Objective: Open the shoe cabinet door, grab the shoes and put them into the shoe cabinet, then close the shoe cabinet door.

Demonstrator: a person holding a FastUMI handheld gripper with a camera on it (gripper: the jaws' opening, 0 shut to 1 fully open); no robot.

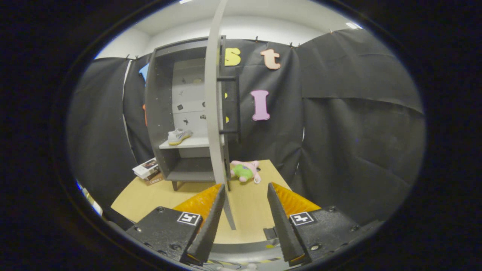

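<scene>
The grey shoe cabinet (pixel 158 113) stands on a wooden table (pixel 248 210), beyond my fingers. Its door (pixel 212 113) is swung wide open toward me, seen nearly edge-on, with a dark bar handle (pixel 235 105) on its right face. A white shoe (pixel 179 136) with a yellowish sole rests on the cabinet's middle shelf (pixel 192 143). My gripper (pixel 245 188) hovers above the table, open, with nothing between its fingers. The door's lower edge runs down just beside my left finger (pixel 211 218).
A pink and green plush toy (pixel 245 171) lies on the table right of the cabinet's base, just ahead of my fingers. A stack of books (pixel 147 171) sits left of the cabinet. Black cloth walls close in behind and to the right.
</scene>
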